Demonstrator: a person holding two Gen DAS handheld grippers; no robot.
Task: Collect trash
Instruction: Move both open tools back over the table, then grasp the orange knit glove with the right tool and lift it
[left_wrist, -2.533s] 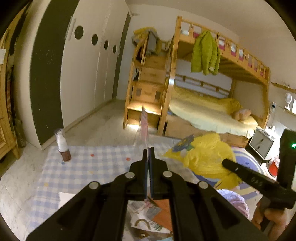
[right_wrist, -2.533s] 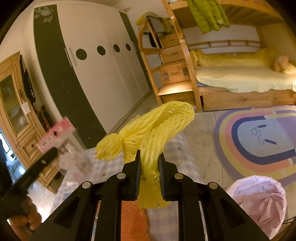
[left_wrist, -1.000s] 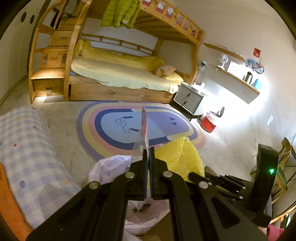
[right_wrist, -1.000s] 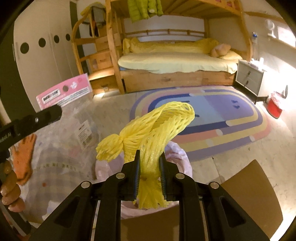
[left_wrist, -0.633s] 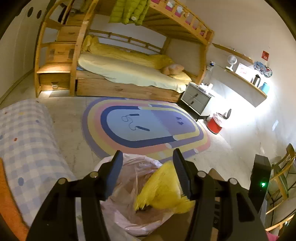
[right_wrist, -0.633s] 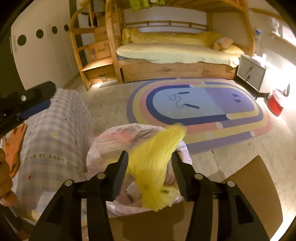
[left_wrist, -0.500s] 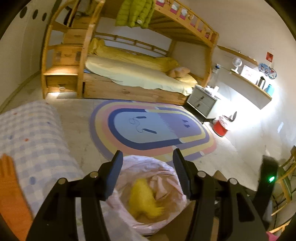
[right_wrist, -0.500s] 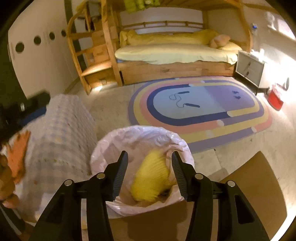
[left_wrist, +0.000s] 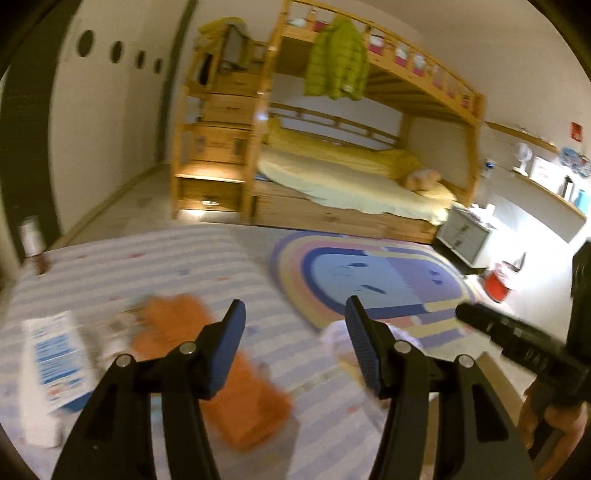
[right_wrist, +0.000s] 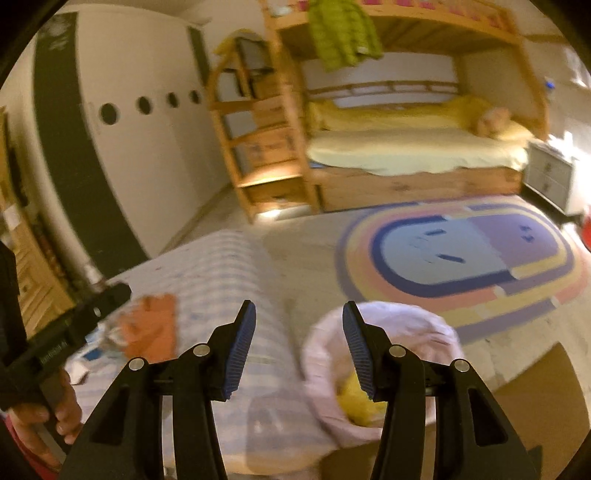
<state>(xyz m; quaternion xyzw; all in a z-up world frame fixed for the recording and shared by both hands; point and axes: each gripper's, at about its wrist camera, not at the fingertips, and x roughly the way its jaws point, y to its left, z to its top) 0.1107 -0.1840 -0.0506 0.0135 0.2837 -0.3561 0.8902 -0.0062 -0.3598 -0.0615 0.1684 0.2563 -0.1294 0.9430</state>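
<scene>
Both grippers are open and empty. My left gripper (left_wrist: 295, 345) hangs over the checked tablecloth (left_wrist: 155, 266), above an orange wrapper (left_wrist: 236, 387). A white and blue packet (left_wrist: 55, 362) lies at the left and a small bottle (left_wrist: 33, 243) stands at the far left edge. My right gripper (right_wrist: 299, 341) is over the table's right edge, beside the pink trash bag (right_wrist: 391, 328), which holds the yellow foam net (right_wrist: 358, 402). The bag's rim also shows in the left wrist view (left_wrist: 340, 336). Both views are blurred.
A brown chair seat (right_wrist: 532, 398) sits right of the bag. A rainbow rug (right_wrist: 465, 251) covers the floor before the wooden bunk bed (right_wrist: 406, 147). A grey nightstand (left_wrist: 465, 236) and red bin (left_wrist: 498, 284) stand at the right. White wardrobes (right_wrist: 147, 122) line the left wall.
Both grippers opened over the bag; the pink-headed packet and the yellow net dropped in. Both grippers have since swung left, back towards the table.
</scene>
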